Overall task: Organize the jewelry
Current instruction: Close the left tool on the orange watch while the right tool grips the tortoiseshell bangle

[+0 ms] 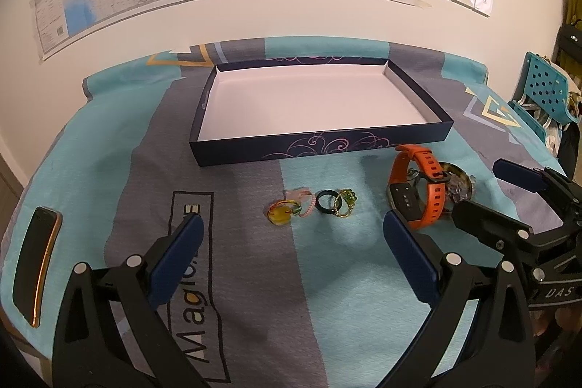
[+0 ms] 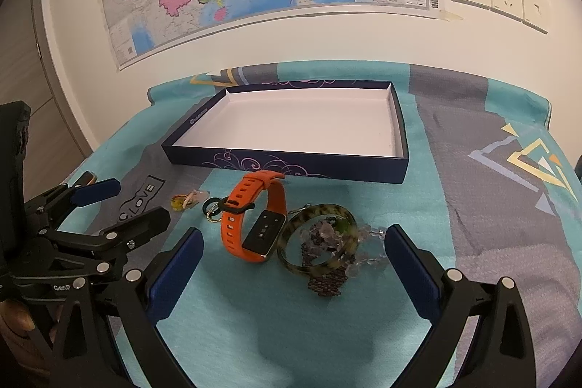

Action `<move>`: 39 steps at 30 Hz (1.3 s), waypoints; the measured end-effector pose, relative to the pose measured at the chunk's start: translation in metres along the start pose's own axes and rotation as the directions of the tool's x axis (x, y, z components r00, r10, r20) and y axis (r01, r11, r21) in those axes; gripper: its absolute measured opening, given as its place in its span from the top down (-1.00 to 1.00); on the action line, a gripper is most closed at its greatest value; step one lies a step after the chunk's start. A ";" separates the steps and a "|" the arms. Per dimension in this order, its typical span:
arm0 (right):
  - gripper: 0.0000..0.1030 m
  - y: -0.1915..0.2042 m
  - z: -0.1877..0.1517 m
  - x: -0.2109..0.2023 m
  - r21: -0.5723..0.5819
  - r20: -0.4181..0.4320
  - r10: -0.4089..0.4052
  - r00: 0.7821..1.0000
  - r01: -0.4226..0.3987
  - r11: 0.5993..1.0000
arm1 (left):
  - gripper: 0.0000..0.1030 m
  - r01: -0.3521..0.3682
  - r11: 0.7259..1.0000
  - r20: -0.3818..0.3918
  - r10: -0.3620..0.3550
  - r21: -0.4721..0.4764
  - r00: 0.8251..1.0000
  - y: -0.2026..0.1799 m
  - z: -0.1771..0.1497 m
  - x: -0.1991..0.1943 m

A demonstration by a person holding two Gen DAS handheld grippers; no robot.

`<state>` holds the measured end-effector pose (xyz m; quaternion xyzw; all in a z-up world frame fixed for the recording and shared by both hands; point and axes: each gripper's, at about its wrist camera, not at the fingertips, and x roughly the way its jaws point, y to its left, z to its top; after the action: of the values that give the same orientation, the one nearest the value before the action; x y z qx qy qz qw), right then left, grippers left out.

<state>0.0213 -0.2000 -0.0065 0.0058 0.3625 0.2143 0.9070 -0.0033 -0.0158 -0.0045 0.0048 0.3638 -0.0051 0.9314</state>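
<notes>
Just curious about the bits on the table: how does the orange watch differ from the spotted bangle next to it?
The orange watch stands on edge; the spotted bangle lies tilted on beaded bracelets. The watch is a holed strap with a dark face; the bangle is a plain hoop. Both sit on the cloth outside the empty box.

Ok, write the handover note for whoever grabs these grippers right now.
Left gripper: open, empty, low over the cloth, facing the small rings.
Right gripper: open, empty, facing the orange watch and the mottled bangle.
Box: sits behind the jewelry, nothing in it.
On the cloth in front of the box: the rings in a row, the watch standing on its strap, the bangle lying over a beaded bracelet and clear beads.
Phone lies at far left.
Done: nothing yet in the box.
Left: every piece.
</notes>
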 end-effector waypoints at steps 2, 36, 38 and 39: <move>-0.88 -0.003 0.000 0.000 0.007 0.001 0.000 1.000 0.000 1.000 | -0.89 0.006 1.000 -0.001 -0.006 0.003 1.000 -0.002 0.000 0.000; 0.45 -0.042 0.003 0.017 0.041 -0.086 0.019 0.996 -0.016 0.999 | -0.81 0.095 0.995 -0.062 -0.093 0.028 0.994 -0.003 0.025 0.038; 0.49 -0.042 0.005 0.017 0.035 -0.091 0.018 0.996 -0.015 0.999 | -0.81 0.116 0.993 -0.054 -0.114 0.037 0.992 -0.003 0.026 0.034; 0.51 -0.041 0.005 0.017 0.031 -0.095 0.018 0.995 -0.015 0.999 | -0.81 0.133 0.990 -0.044 -0.130 0.047 0.990 -0.003 0.026 0.030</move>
<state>0.0516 -0.2303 -0.0205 0.0125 0.4085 0.2164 0.8866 0.0368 -0.0198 -0.0054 0.0040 0.3820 -0.0755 0.9211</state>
